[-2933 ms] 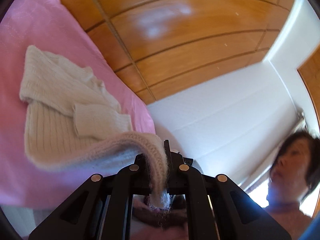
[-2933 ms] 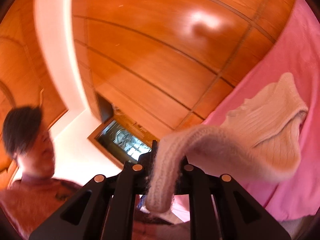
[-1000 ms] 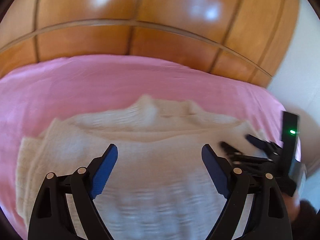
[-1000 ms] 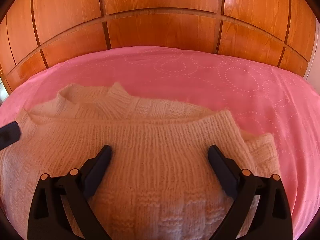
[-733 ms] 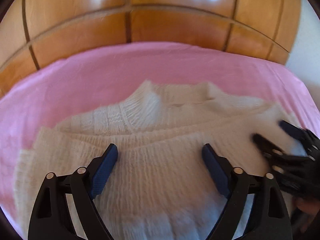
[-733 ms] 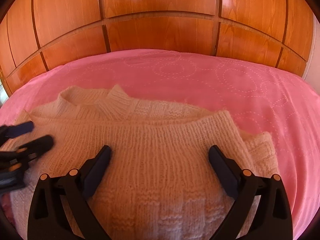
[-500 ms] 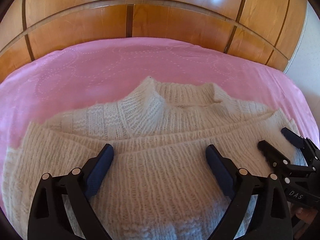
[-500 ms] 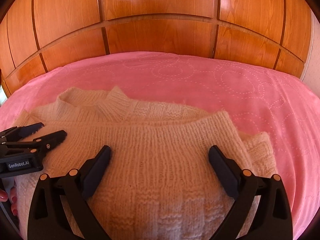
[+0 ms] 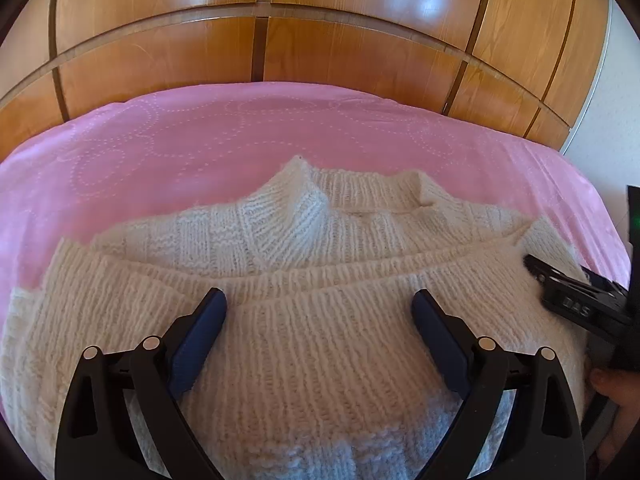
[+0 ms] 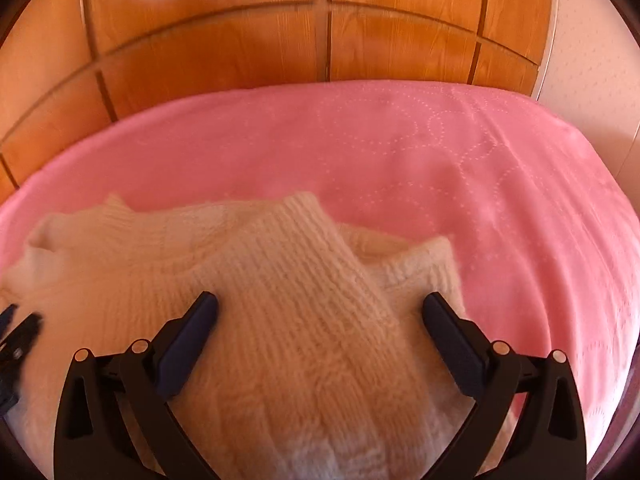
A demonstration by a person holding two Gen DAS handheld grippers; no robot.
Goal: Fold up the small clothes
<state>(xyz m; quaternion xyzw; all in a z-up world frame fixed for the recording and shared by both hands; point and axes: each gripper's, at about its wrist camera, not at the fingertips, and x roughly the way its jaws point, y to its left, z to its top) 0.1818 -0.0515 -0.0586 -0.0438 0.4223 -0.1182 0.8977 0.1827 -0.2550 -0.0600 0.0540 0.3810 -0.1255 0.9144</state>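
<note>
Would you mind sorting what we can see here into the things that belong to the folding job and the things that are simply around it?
Part of the job:
- cream knitted sweater, lying folded on the cover
- left gripper, open above it
- right gripper, jaws opening above the sweater

Just around:
- pink bed cover underneath
- wooden panelled wall behind

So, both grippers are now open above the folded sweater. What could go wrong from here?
The right gripper, jaws opening, hangs low over the sweater; a blue pad could snag the fuzzy knit and drag the fold open. The left gripper is close beside it and they might collide. The collar stands up and may bunch.
</note>
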